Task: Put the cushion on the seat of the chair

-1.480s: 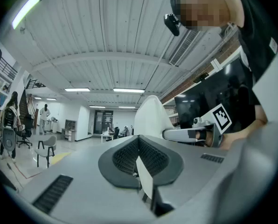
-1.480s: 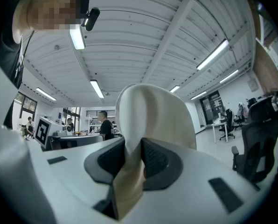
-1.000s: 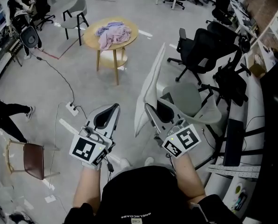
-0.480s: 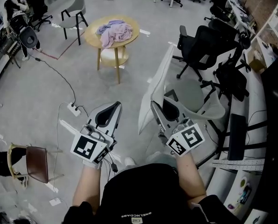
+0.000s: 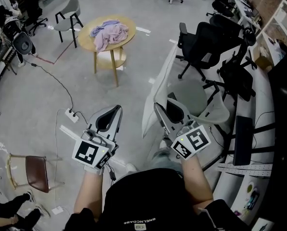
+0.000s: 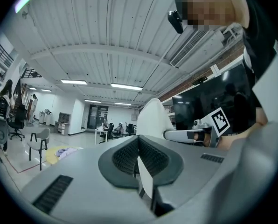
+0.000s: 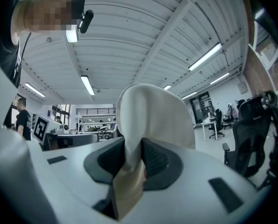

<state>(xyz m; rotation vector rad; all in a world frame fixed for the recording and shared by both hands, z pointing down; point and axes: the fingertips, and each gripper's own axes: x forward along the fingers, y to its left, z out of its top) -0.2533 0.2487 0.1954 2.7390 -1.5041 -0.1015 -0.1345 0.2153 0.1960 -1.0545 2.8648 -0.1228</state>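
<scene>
A flat white cushion (image 5: 159, 88) stands on edge, pinched at its near lower corner by my right gripper (image 5: 161, 109), which is shut on it. The right gripper view shows the cushion (image 7: 153, 113) rising from between the dark pads. To its right stands the light grey chair, whose seat (image 5: 194, 99) is bare, with the cushion upright along its left side. My left gripper (image 5: 111, 113) is held level to the cushion's left, apart from it, jaws together with nothing in them. The left gripper view shows the cushion (image 6: 153, 118) and the right gripper (image 6: 188, 136) beyond.
A round wooden table (image 5: 129, 36) with a pink cloth (image 5: 110, 32) stands ahead, a grey chair (image 5: 66, 13) behind it. Black office chairs (image 5: 208, 44) crowd the right. A power strip (image 5: 71, 115) and cable lie on the floor; a small brown chair (image 5: 35, 169) stands at lower left.
Both grippers and the cushion have drifted slightly, the cushion staying upright beside the chair. The view has shifted, and a person at the left edge has walked toward the bottom corner.
</scene>
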